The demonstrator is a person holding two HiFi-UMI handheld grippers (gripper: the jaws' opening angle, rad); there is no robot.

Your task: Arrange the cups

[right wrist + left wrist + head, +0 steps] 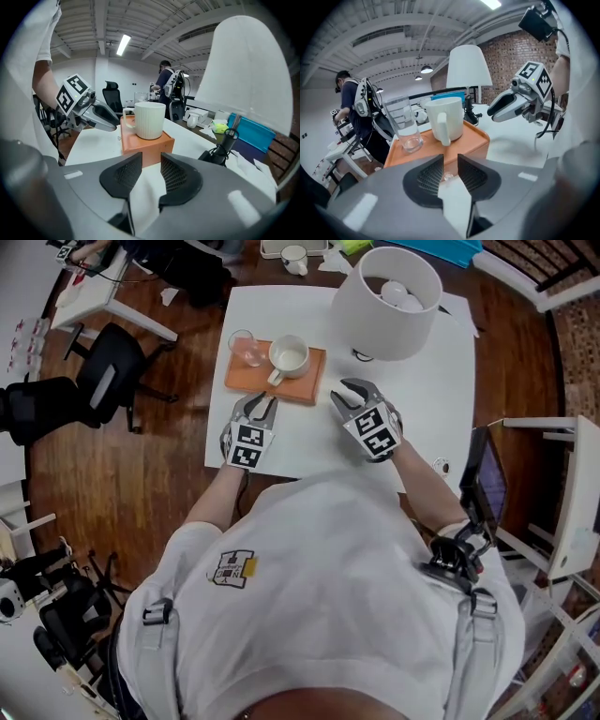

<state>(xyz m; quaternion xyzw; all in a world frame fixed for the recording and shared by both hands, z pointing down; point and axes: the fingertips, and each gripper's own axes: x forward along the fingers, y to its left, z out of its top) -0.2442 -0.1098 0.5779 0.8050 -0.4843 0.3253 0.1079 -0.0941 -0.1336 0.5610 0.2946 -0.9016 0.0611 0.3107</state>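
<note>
A clear glass [247,348] and a white ribbed mug [289,356] stand side by side on an orange tray [305,387] on the white table [309,442]. My left gripper [262,406] hovers just in front of the tray's near edge, jaws slightly apart with nothing between them. My right gripper [346,393] sits to the right of the tray, also open and empty. In the left gripper view the glass [404,124] and mug [447,118] rise beyond my left gripper [450,161]. The right gripper view shows the mug [150,120] past my right gripper [151,161].
A large white lamp shade [387,301] stands at the table's far right, its dark base [220,152] close by. Another small white cup [294,259] sits on a farther table. Black office chairs [108,376] stand left on the wooden floor. A person [351,105] works in the background.
</note>
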